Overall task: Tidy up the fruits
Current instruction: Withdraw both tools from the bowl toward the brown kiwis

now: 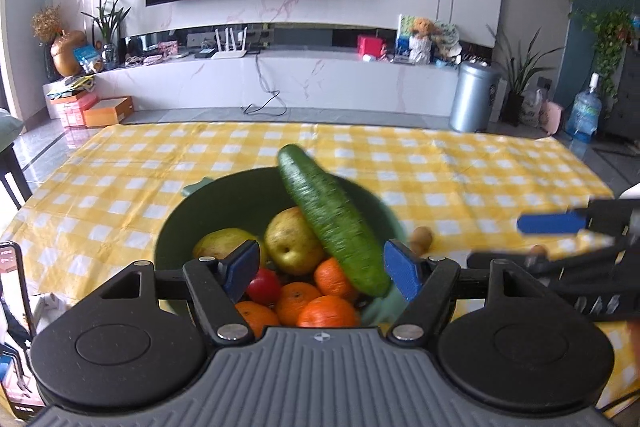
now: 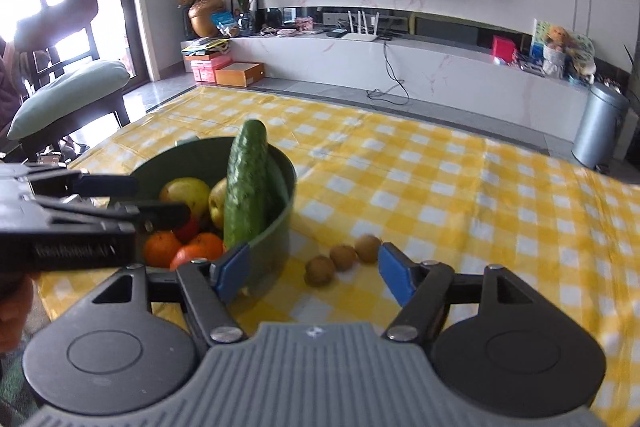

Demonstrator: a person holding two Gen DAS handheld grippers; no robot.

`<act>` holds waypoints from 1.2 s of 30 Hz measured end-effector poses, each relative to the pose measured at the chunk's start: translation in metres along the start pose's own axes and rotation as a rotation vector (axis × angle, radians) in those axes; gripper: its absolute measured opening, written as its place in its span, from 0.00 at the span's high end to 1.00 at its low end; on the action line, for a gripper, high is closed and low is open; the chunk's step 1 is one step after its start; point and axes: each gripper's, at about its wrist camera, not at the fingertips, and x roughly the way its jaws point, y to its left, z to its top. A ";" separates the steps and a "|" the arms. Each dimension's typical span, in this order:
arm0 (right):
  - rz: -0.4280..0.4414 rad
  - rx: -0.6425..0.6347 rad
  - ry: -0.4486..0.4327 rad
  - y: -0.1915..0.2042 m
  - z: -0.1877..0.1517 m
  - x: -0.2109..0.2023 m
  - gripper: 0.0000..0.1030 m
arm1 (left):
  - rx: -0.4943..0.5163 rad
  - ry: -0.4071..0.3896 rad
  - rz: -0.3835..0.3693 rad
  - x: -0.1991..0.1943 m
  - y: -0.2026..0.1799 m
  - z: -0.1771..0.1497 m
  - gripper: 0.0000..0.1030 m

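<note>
Jaws wide and empty on both sides! Left gripper hangs over the green bowl, cucumber propped inside, long axis leaning on the rim. Right gripper faces three kiwis lined up on the table, dead ahead: right hand's nearer.

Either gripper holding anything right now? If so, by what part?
Nothing held. Left gripper is open over the bowl; the cucumber leans on the rim, clear of the pads. Right gripper is open, empty.
</note>
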 end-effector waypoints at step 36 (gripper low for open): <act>-0.270 0.141 -0.045 -0.078 -0.077 0.002 0.46 | 0.209 0.016 -0.080 0.052 -0.115 -0.043 0.41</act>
